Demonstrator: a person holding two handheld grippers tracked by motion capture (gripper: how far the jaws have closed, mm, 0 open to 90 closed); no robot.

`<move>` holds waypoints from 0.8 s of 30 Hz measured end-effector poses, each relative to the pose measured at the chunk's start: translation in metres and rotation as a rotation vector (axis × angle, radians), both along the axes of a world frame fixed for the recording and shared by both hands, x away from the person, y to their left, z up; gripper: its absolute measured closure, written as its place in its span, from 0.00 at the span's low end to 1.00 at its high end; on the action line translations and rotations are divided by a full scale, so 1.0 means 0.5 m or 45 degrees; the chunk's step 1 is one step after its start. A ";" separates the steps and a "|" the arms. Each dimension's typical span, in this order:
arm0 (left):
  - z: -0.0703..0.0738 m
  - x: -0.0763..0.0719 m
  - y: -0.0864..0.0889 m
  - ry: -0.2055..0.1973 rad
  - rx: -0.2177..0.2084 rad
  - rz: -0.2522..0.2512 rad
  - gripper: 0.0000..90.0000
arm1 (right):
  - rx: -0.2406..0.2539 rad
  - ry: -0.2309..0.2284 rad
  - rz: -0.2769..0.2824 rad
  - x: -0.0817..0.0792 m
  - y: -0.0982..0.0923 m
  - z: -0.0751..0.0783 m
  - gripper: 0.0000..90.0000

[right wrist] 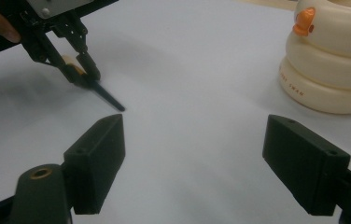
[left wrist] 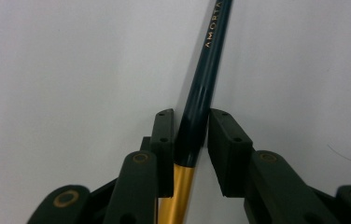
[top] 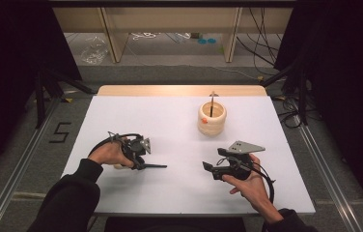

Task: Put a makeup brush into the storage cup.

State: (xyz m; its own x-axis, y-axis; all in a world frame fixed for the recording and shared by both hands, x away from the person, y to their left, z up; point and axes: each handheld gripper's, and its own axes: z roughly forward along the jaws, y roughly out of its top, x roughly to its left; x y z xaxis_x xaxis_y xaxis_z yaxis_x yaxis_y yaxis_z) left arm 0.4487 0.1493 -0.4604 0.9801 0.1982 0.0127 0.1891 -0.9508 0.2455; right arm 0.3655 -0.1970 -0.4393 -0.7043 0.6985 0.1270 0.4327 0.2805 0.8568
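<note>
A dark teal pencil (left wrist: 201, 79) with a gold end lies on the white table (top: 179, 193), pointing right in the high view (top: 154, 166). My left gripper (left wrist: 191, 122) is low over the table's left side (top: 141, 164). Its two pads stand against the pencil's sides near the gold end. The right gripper view shows that gripper (right wrist: 82, 70) with the pencil (right wrist: 109, 96) sticking out of it toward the camera. My right gripper (top: 212, 170) hovers at the front right, jaws wide open (right wrist: 194, 135) with bare table between them.
A cream ringed holder (top: 212, 120) with an orange knob (right wrist: 305, 19) stands at the back right of the table, a dark pencil (top: 211, 105) upright in it. A wooden strip (top: 179, 90) borders the far edge. Dark stands and cables flank the table.
</note>
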 end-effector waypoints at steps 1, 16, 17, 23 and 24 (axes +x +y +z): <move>0.000 -0.001 -0.002 -0.003 0.008 -0.001 0.82 | -0.003 -0.016 0.001 0.001 0.000 -0.002 0.24; 0.002 -0.005 -0.019 -0.008 0.084 -0.004 0.86 | -0.027 0.003 0.010 0.001 0.000 -0.001 0.24; 0.004 -0.005 -0.021 -0.007 0.099 -0.002 0.86 | -0.038 0.006 0.001 -0.001 0.000 0.000 0.24; 0.004 -0.006 -0.027 0.004 0.125 0.022 0.87 | -0.023 -0.008 0.008 0.000 0.002 -0.002 0.24; 0.004 -0.006 -0.028 0.002 0.125 0.021 0.87 | -0.010 -0.013 0.014 0.002 0.003 -0.004 0.24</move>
